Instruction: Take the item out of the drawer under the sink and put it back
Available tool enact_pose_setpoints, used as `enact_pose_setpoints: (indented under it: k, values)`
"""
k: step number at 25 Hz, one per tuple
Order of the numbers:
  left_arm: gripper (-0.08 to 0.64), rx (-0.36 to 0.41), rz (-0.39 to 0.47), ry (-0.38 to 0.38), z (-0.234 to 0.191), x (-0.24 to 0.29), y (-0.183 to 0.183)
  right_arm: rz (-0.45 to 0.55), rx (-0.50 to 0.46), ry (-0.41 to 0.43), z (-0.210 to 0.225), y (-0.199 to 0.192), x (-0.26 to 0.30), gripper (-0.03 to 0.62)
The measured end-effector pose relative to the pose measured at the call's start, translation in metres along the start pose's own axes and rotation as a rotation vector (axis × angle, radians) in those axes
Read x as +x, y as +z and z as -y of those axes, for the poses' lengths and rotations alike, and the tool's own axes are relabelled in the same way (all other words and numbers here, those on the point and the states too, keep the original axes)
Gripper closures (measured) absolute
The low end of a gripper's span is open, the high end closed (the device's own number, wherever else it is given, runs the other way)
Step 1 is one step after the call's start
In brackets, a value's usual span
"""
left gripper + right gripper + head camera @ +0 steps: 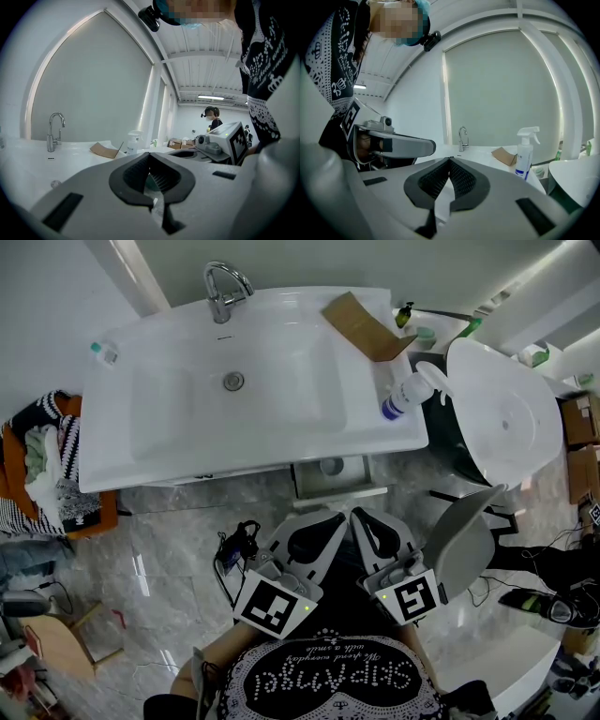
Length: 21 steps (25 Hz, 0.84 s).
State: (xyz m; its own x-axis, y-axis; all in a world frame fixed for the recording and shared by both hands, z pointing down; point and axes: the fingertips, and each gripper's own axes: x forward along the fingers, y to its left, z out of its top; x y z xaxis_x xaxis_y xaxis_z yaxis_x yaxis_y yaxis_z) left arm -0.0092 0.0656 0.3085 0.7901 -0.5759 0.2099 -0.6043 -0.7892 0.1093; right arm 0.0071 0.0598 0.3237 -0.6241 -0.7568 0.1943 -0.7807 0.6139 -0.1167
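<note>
Drawer (342,491) under sink (187,442) standing open, round item (331,466) lying inside; we are holding left gripper (323,521) and right gripper (364,519) near side, fingers pressed together, empty, waiting.

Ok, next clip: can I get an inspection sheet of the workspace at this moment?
Surface: white sink, faucet at the back.
Job's things: drawer under the sink appears slightly open; contents unclear.
Clutter: cardboard piece and spray bottle on the sink's right side; small bottle at its left corner.
Grippers: left gripper and right gripper side by side in front of the drawer, both shut, nothing held.
Cables: black cables on the floor beside the left gripper.
Surroundings: clothes basket left; grey chair and white oval basin right.
</note>
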Motion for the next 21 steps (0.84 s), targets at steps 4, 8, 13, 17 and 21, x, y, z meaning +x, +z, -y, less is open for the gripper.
enact_pose_setpoints:
  k: [4,8,13,17,21]
  values:
    - [0.557,-0.001,0.001,-0.004,-0.001,0.0,0.0,-0.004,0.002,-0.002,0.0,-0.001,0.001,0.574]
    - [0.557,-0.002,-0.005,-0.011,-0.001,0.0,-0.002,-0.002,0.008,-0.009,0.0,-0.001,0.001,0.574]
    - [0.557,-0.009,-0.004,-0.009,-0.004,-0.001,-0.001,-0.004,0.01,-0.011,0.001,0.001,0.003,0.574]
    - [0.557,-0.016,0.005,0.002,-0.008,-0.005,-0.001,-0.006,0.006,-0.008,-0.002,0.001,0.006,0.574]
    - [0.557,-0.03,0.016,0.008,-0.011,-0.008,-0.001,-0.012,-0.004,-0.009,-0.005,-0.001,0.009,0.574]
